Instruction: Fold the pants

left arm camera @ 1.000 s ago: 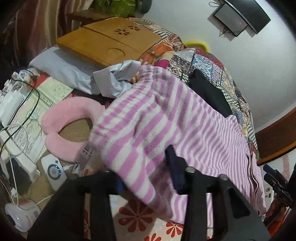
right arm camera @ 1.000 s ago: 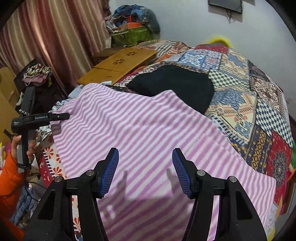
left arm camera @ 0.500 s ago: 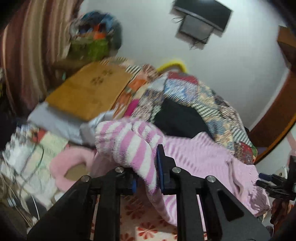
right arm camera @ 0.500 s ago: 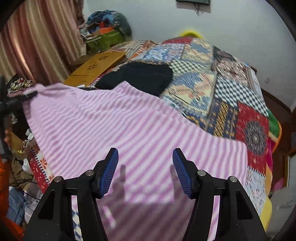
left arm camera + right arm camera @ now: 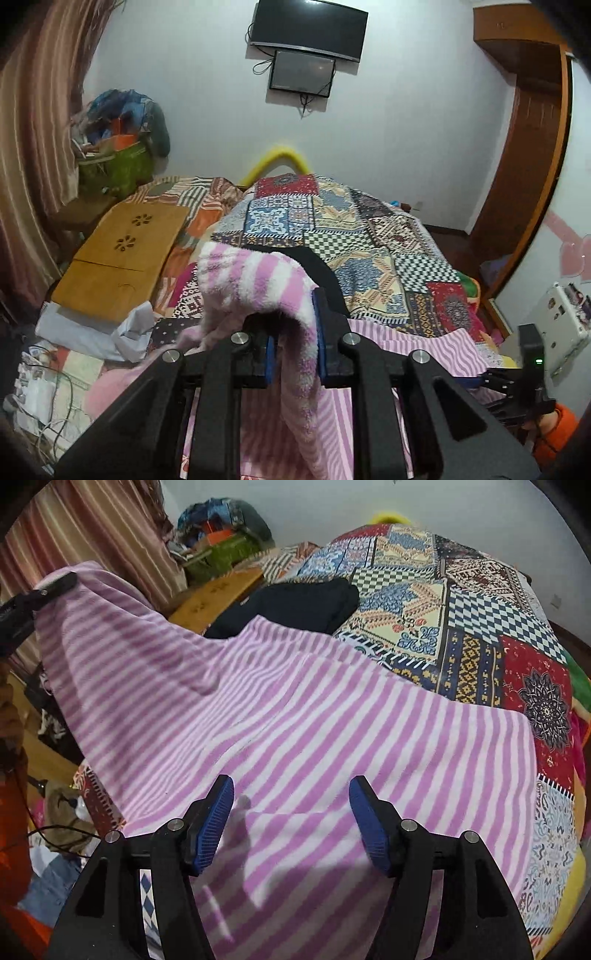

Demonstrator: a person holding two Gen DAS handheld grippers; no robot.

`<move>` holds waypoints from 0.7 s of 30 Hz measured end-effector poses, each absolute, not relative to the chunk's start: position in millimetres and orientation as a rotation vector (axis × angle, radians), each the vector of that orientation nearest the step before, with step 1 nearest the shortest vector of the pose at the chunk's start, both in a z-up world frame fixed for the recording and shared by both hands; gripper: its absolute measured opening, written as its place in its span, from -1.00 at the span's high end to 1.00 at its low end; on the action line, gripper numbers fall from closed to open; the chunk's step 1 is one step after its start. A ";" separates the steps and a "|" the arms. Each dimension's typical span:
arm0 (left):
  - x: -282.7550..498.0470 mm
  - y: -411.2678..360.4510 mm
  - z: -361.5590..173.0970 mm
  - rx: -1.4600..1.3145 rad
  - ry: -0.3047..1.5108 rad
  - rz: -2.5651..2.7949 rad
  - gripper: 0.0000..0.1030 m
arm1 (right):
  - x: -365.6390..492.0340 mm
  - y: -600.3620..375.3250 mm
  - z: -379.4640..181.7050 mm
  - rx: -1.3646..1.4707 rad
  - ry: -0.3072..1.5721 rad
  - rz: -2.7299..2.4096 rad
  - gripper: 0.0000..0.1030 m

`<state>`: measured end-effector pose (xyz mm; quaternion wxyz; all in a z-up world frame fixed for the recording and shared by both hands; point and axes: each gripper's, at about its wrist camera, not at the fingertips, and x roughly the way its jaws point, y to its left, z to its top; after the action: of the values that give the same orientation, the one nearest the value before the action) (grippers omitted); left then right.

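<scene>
From the left wrist camera, the left gripper (image 5: 295, 332) pinches a thick fold of the pink and white striped pants (image 5: 255, 280). The fold bulges up over the two blue pads (image 5: 320, 332) and hangs down between the black fingers. The rest of the pants lies lower down on the bed, spread toward the right. Behind them is a patchwork quilt (image 5: 369, 236) with a black cloth (image 5: 317, 269) on it. A wooden lap table (image 5: 122, 251) sits on the left side of the bed. A dark screen (image 5: 308, 26) hangs on the white wall. At the right edge, the other black gripper shows, with a small green light.

From the right wrist camera, the right gripper (image 5: 291, 812) is above the pants (image 5: 295, 709), and its jaws are opening. Nothing is between its blue pads (image 5: 214, 823); the striped cloth lies flat below them. The pants spread across the near side of the quilt (image 5: 480, 627). Their far left corner is lifted up high, held by the left gripper (image 5: 55, 587). The black cloth (image 5: 295, 602) lies just behind the pants.
</scene>
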<state>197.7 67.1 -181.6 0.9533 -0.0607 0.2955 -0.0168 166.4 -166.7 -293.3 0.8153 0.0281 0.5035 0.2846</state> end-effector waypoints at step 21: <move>186.9 209.7 -314.7 -0.332 0.969 0.129 0.10 | 166.5 -122.3 -269.8 -0.003 1.054 0.680 -0.22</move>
<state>186.9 209.7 -314.7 0.8697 -0.1585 0.4633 0.0618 166.5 -122.3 -269.8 0.8096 -0.0014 0.4933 0.3182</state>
